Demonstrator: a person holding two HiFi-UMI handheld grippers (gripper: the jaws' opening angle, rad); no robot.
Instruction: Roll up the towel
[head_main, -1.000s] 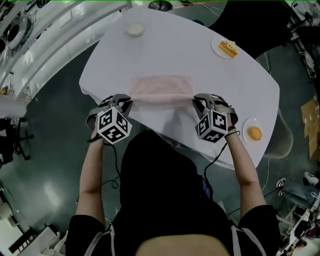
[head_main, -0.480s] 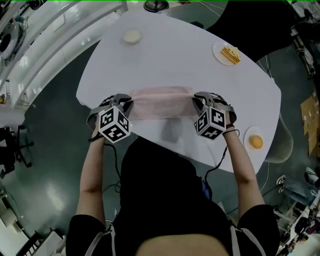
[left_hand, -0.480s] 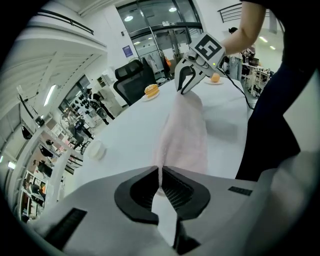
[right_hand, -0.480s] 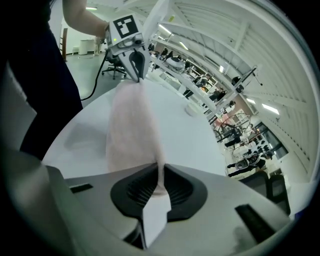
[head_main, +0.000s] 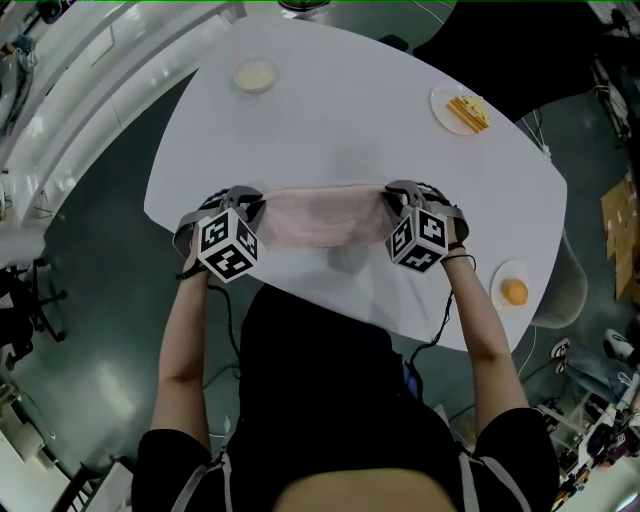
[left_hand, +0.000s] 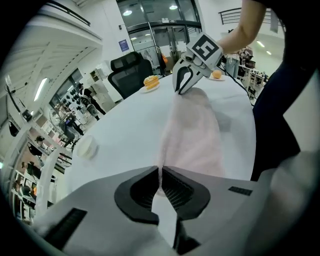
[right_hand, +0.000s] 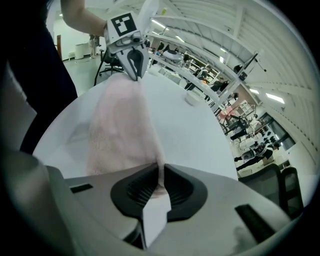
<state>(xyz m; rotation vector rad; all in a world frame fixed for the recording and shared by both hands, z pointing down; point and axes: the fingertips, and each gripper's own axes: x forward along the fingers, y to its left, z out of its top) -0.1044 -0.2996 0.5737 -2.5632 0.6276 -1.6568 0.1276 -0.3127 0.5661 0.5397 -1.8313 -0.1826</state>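
Observation:
A pale pink towel (head_main: 320, 215) is stretched between my two grippers over the white round table (head_main: 350, 120). My left gripper (head_main: 247, 203) is shut on the towel's left corner and my right gripper (head_main: 393, 201) on its right corner. The held edge is the far one, and the rest of the cloth falls toward the person, with a shadow under it. In the left gripper view the towel (left_hand: 192, 135) runs from my left gripper (left_hand: 160, 176) to the right gripper (left_hand: 183, 86). The right gripper view shows the towel (right_hand: 120, 125) between my right gripper (right_hand: 161, 181) and the left gripper (right_hand: 135, 65).
A small white bowl (head_main: 255, 75) stands at the far left of the table. A plate with yellow food (head_main: 465, 110) is at the far right, and a plate with an orange (head_main: 513, 291) at the near right edge. A black office chair (left_hand: 132, 67) stands beyond the table.
The towel spread beyond the grippers on the far side; now it lies on their near side. Both grippers kept hold and moved out over the table, a little lower.

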